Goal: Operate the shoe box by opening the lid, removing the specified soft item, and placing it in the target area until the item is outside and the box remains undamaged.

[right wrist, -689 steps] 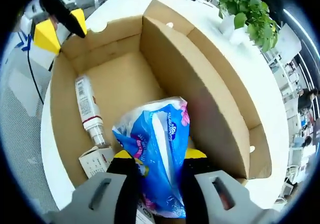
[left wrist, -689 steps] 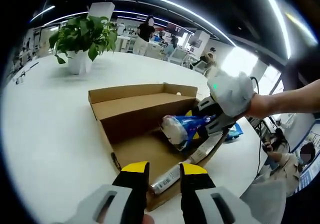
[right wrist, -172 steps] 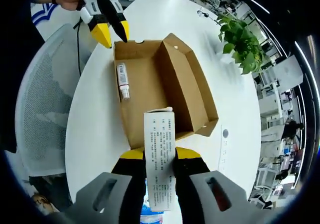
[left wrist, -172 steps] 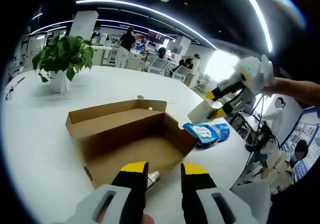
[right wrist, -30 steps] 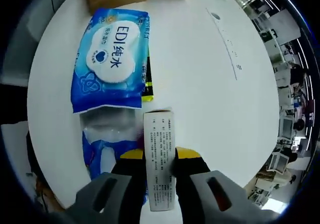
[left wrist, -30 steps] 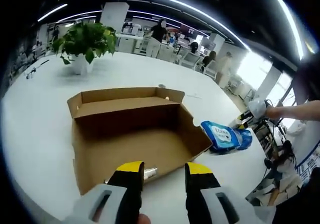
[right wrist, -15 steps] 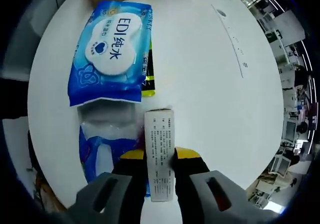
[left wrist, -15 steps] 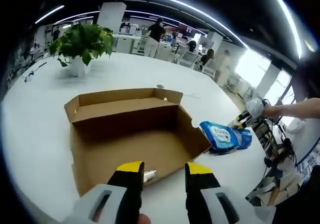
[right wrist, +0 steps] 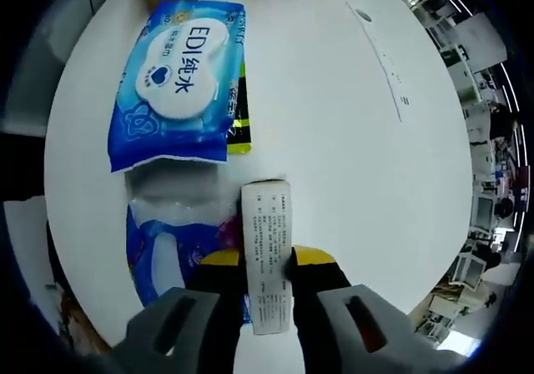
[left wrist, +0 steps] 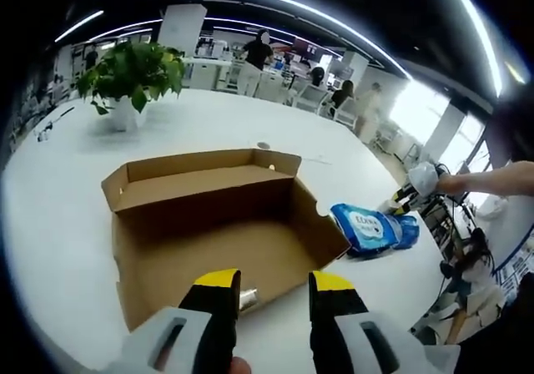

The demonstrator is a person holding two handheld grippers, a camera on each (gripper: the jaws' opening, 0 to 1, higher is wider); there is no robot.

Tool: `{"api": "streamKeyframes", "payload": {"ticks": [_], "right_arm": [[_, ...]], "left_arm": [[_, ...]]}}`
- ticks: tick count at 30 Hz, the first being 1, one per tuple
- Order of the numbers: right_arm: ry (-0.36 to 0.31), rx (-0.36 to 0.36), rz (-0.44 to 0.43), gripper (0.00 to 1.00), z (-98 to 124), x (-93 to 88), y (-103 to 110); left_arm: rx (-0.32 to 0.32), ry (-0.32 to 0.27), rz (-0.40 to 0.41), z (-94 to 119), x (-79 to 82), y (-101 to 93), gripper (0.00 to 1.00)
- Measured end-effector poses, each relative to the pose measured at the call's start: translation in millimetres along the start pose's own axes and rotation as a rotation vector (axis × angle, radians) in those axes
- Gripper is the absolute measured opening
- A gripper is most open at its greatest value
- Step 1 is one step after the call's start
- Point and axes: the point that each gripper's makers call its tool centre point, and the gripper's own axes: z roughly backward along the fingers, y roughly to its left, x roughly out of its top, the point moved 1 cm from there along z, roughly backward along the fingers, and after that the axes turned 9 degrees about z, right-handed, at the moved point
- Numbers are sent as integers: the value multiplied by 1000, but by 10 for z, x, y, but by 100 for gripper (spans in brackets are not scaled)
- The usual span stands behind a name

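Note:
An open brown shoe box (left wrist: 209, 224) sits on the white round table (left wrist: 58, 224), its lid folded back. A bottle (left wrist: 247, 300) lies inside near the front wall. My left gripper (left wrist: 271, 286) hovers open over that front wall, holding nothing. To the right of the box lies a blue wipes pack (left wrist: 367, 228), with my right gripper (left wrist: 399, 203) low beside it. My right gripper (right wrist: 267, 261) is shut on a white printed carton (right wrist: 267, 245) just above the table. The wipes pack (right wrist: 179, 78) and a blue soft tissue pack (right wrist: 163, 257) lie to its left.
A potted plant (left wrist: 133, 73) stands at the far left of the table. A yellow-green flat packet (right wrist: 239, 115) sticks out from under the wipes pack. Bare white tabletop (right wrist: 350, 140) spreads to the right of the carton. People and desks fill the background.
The right gripper keeps its hold on the white carton low by the packs. Both views have drifted only slightly; the box and packs lie as before.

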Motion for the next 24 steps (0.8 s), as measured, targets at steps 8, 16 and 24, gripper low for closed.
{"api": "streamKeyframes", "payload": {"ticks": [8, 16, 24], "right_arm": [[2, -5, -22, 24, 105, -73, 9], [13, -23, -46, 26, 239, -149, 42], [8, -57, -110, 26, 476, -167, 102]], "left_arm": [[-13, -6, -5, -8, 28, -21, 33], [-31, -7, -10, 3, 27, -21, 33], [-54, -7, -12, 5, 15, -10, 33]]}}
